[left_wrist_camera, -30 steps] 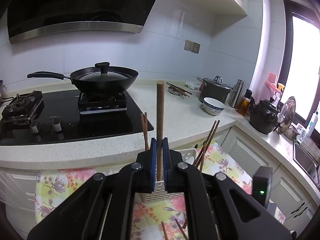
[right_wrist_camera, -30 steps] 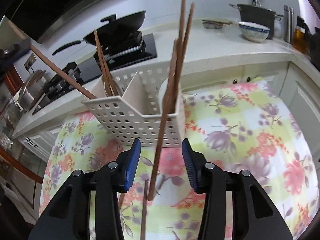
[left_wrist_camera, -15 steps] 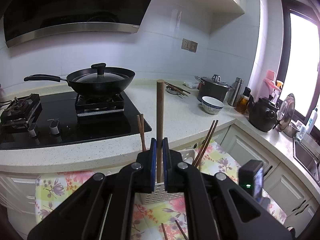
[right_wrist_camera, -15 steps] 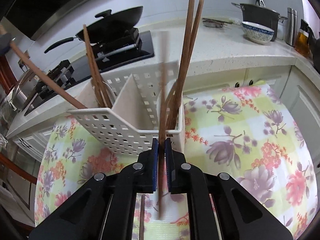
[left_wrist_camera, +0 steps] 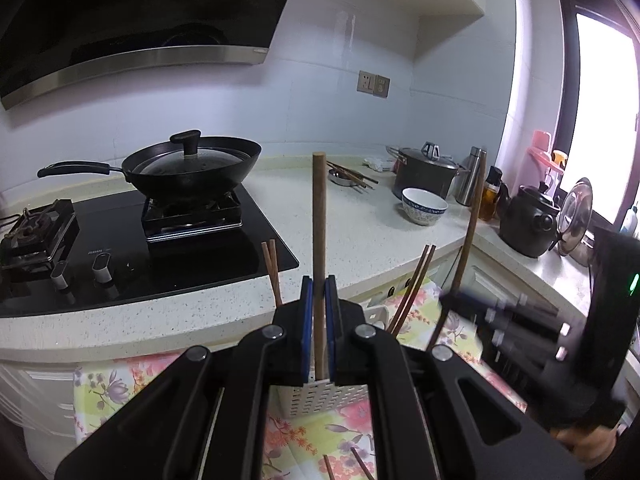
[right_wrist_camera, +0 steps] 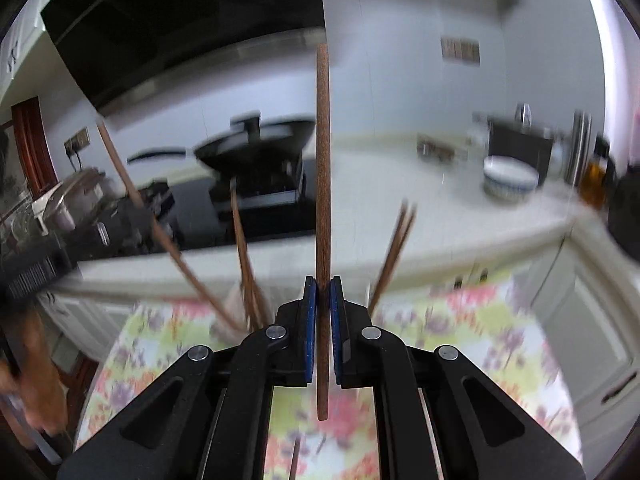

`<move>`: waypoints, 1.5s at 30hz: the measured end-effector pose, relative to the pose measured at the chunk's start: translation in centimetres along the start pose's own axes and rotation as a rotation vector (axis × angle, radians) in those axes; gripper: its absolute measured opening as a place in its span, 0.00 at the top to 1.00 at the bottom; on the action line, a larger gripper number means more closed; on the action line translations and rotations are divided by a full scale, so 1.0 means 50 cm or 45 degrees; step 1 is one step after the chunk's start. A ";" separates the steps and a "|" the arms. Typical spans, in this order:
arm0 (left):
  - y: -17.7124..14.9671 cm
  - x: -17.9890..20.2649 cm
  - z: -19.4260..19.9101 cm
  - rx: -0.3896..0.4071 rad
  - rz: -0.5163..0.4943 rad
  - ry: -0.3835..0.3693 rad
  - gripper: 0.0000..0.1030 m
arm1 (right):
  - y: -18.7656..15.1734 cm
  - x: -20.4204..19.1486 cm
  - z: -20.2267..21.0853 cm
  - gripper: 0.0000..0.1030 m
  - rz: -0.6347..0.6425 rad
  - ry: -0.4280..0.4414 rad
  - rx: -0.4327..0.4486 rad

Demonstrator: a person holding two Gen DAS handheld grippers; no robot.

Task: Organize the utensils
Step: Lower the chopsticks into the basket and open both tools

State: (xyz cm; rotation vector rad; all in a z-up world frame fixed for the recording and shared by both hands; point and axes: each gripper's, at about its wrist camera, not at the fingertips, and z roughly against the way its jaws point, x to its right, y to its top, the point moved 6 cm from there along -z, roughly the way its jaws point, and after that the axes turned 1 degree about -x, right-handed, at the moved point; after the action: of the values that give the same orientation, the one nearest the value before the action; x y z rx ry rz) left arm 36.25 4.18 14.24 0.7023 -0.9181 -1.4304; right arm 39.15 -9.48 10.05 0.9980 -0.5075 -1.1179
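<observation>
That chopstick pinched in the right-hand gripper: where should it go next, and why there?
Probably a short carry toward the white slotted holder, then down into a compartment. The right gripper is shut on a single chopstick, upright and clear of the floral cloth. Other chopsticks already stand in that holder, so it seems the place for them. The left gripper is clamped on a thicker wooden handle.

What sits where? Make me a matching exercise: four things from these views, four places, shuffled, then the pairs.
Things:
1. lidded wok
2. blue-patterned bowl
3. thick wooden handle
4. single chopstick

Places:
a. clamped in the right gripper
b. on the gas burner
c. on the countertop, in front of the dark stockpot
d. clamped in the left gripper

Pairs: 1-b, 2-c, 3-d, 4-a
</observation>
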 end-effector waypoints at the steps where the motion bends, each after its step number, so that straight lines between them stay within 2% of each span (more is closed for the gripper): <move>1: 0.001 0.001 -0.007 -0.012 -0.005 0.001 0.94 | 0.010 0.000 -0.006 0.92 -0.007 0.001 0.006; 6: 0.003 -0.007 -0.036 -0.065 -0.012 0.019 0.94 | 0.032 -0.010 -0.051 0.92 0.010 -0.003 0.004; 20: -0.017 -0.020 -0.068 -0.121 -0.019 0.030 0.94 | -0.006 -0.016 -0.138 0.92 0.000 -0.005 -0.080; 29: -0.031 -0.020 -0.088 -0.171 -0.030 0.031 0.94 | -0.017 -0.022 -0.144 0.90 0.013 -0.020 -0.119; 33: -0.036 -0.022 -0.103 -0.207 -0.026 0.027 0.94 | -0.013 -0.013 -0.114 0.89 -0.003 -0.030 -0.102; 36: -0.040 -0.023 -0.118 -0.233 -0.020 0.020 0.94 | -0.018 -0.007 -0.080 0.84 -0.017 -0.022 -0.077; 38: -0.042 -0.024 -0.131 -0.250 -0.015 0.022 0.94 | -0.029 -0.003 -0.057 0.70 -0.020 -0.020 -0.069; 42: -0.043 -0.028 -0.164 -0.297 -0.005 0.042 0.94 | -0.064 0.000 -0.019 0.57 -0.024 -0.003 -0.071; 44: -0.035 -0.038 -0.169 -0.290 0.014 0.068 0.76 | -0.088 0.000 -0.003 0.48 -0.024 0.001 -0.077; 45: -0.032 -0.041 -0.166 -0.276 0.017 0.070 0.76 | -0.110 0.000 0.007 0.46 -0.017 0.006 -0.088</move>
State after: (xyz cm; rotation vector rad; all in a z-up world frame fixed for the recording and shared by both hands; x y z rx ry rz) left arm 42.71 5.13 8.52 0.5693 -0.7111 -1.4659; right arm 36.13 -10.13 5.49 0.9448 -0.4565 -1.1376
